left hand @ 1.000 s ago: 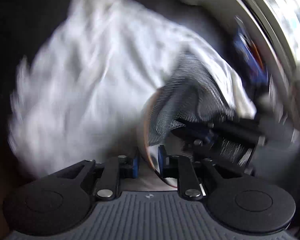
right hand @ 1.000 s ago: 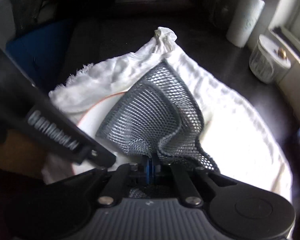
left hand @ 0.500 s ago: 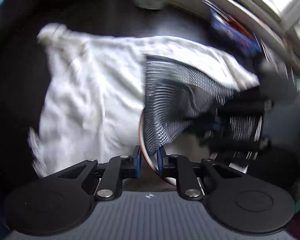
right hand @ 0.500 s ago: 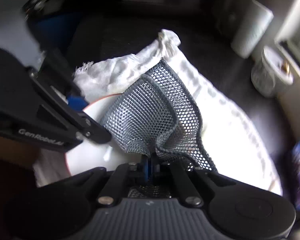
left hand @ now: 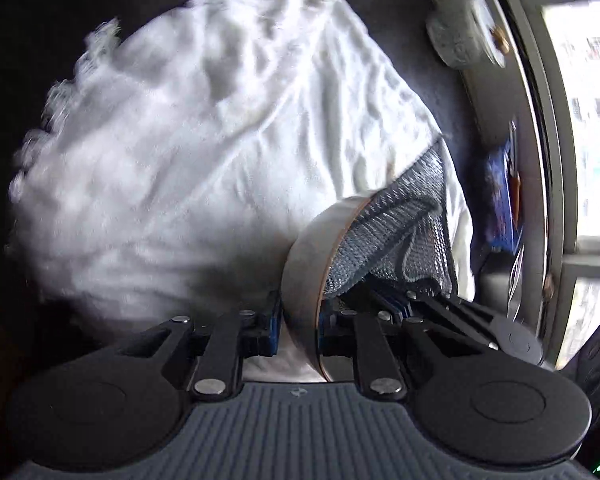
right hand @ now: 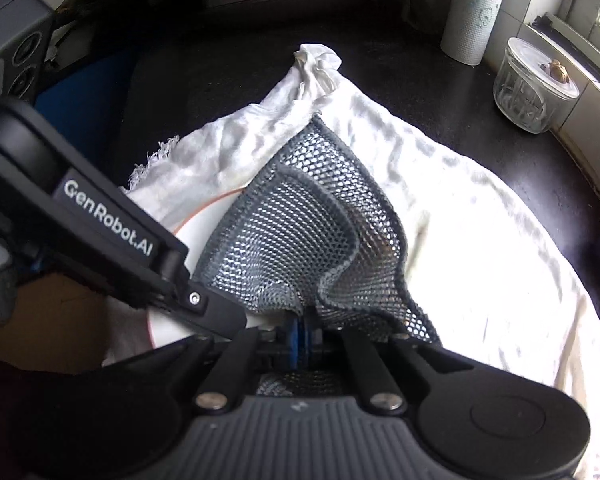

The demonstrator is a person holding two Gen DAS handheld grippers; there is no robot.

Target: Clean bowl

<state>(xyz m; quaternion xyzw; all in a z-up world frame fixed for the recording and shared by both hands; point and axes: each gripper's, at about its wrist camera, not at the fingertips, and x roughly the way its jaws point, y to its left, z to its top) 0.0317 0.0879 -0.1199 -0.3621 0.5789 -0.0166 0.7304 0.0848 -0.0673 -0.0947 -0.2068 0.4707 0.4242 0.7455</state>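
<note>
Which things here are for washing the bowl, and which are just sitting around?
For the job:
- bowl, gripped at its rim by the left tool
- grey mesh cloth, pinched in the right tool

Just lying about:
- white towel underneath
- paper towel roll
- glass jar with lid
- blue packet by the window

Both wrist views look steeply down, close over the white cloth (left hand: pixel 204 152).

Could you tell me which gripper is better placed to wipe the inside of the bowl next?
Right. The right gripper is shut on the grey mesh cloth, which already lies in the bowl; the left gripper is clamped on the bowl's rim, steadying it.
</note>
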